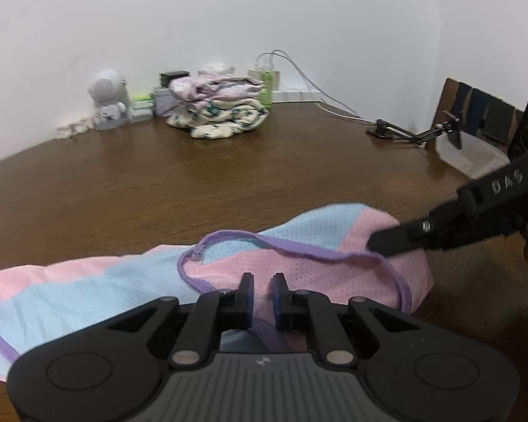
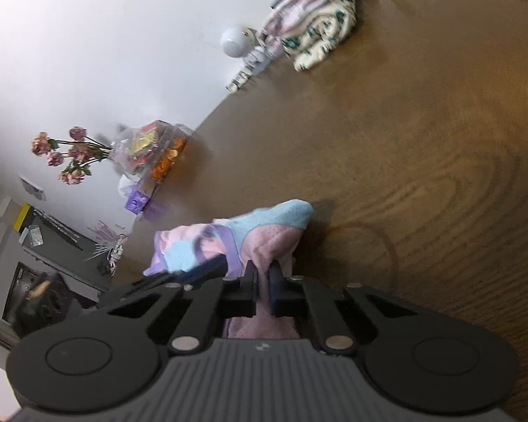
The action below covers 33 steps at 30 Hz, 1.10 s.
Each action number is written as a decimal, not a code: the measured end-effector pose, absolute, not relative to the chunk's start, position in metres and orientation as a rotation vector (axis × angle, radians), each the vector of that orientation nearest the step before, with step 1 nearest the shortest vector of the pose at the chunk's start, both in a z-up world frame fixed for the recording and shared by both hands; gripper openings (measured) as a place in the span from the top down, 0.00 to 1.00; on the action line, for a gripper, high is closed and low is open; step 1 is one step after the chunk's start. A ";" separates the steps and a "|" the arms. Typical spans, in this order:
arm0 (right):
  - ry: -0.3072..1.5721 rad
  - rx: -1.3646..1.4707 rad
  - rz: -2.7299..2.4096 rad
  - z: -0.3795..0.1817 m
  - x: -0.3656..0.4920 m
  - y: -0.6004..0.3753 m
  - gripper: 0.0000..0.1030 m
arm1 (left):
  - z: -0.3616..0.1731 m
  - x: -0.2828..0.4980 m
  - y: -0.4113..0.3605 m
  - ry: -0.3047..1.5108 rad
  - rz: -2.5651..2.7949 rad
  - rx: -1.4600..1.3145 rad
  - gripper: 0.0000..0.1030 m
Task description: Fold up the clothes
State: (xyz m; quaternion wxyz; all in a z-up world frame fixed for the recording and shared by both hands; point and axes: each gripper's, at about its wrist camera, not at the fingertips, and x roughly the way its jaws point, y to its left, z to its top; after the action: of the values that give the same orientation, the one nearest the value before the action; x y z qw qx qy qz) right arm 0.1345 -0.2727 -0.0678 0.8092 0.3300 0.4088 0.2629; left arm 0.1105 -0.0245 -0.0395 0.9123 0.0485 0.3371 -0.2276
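So we've got both grippers pinched onto the shirt (image 1: 292,267) now, which reads to us as the grab-and-get-ready part of the fold. The left gripper (image 1: 263,283) has its jaws nearly together with pink mesh bunched between them, right at the purple-trimmed neckline just ahead of its tips. The right gripper (image 2: 262,269) is clamped on a fold of the same pink fabric, and from its own camera the rest of the shirt humps up just in front and a bit to the left of its fingers. In the left view it comes in from the right side, its tips sunk into the pink shoulder area.

The shirt itself lies on the table (image 1: 228,161), spread out to the left of the left gripper and crumpled between the two of them. Nothing is folded yet as far as we can tell.

Next move, our guess: lift both corners together and carry them over toward the far hem (keeping the mesh taut, this stuff looks slippery and stretchy). Uneven lifting would skew the crease. The folded pile (image 1: 218,105) sits well beyond the grippers, near the wall.
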 end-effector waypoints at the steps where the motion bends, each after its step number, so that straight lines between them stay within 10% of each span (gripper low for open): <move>1: 0.876 0.686 0.558 -0.062 0.134 -0.277 0.95 | -0.039 0.112 -0.029 0.709 -0.497 0.080 0.83; 7: 0.895 0.514 0.464 -0.015 0.135 -0.307 0.95 | -0.018 0.122 -0.038 0.690 -0.598 -0.007 0.69; 17: 0.939 0.213 0.359 0.044 0.151 -0.284 0.95 | -0.043 0.179 -0.078 0.751 -0.680 -0.020 0.87; 23: 0.970 0.043 0.365 0.053 0.166 -0.229 0.95 | -0.030 0.167 -0.031 0.744 -0.673 -0.178 0.63; 33: 1.074 -0.126 0.399 0.034 0.189 -0.155 0.95 | -0.026 0.151 0.094 0.613 -0.570 -0.459 0.59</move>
State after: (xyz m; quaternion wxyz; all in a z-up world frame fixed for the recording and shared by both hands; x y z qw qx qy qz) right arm 0.1890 -0.1550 0.0339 0.8384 -0.0597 0.5079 0.1886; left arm 0.1515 0.0942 -0.0258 0.8883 -0.2208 0.2949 -0.2742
